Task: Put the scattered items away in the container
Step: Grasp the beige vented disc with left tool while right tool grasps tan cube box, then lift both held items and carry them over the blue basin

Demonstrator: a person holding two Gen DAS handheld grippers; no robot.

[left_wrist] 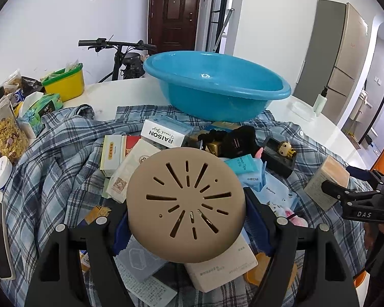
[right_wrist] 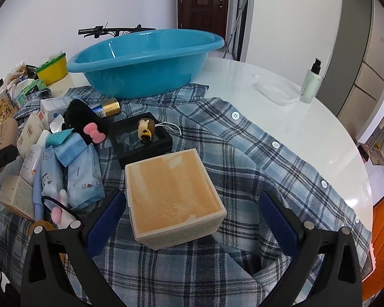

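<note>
— While the left gripper [left_wrist: 185,220] clamps one round tan slotted disc [left_wrist: 185,204] between its pads, what of the right?

— The right gripper [right_wrist: 192,220] stands open, one orange-topped cream box [right_wrist: 172,197] between its fingers, untouched on the right. Only the right view shows a gold battery [right_wrist: 107,107]. One blue basin [right_wrist: 140,61] beyond.

A glossy blue plastic basin [left_wrist: 217,87] sits on a soft plaid cloth shirt [right_wrist: 243,158]. The round tan disc [left_wrist: 185,204] looks matt.
</note>
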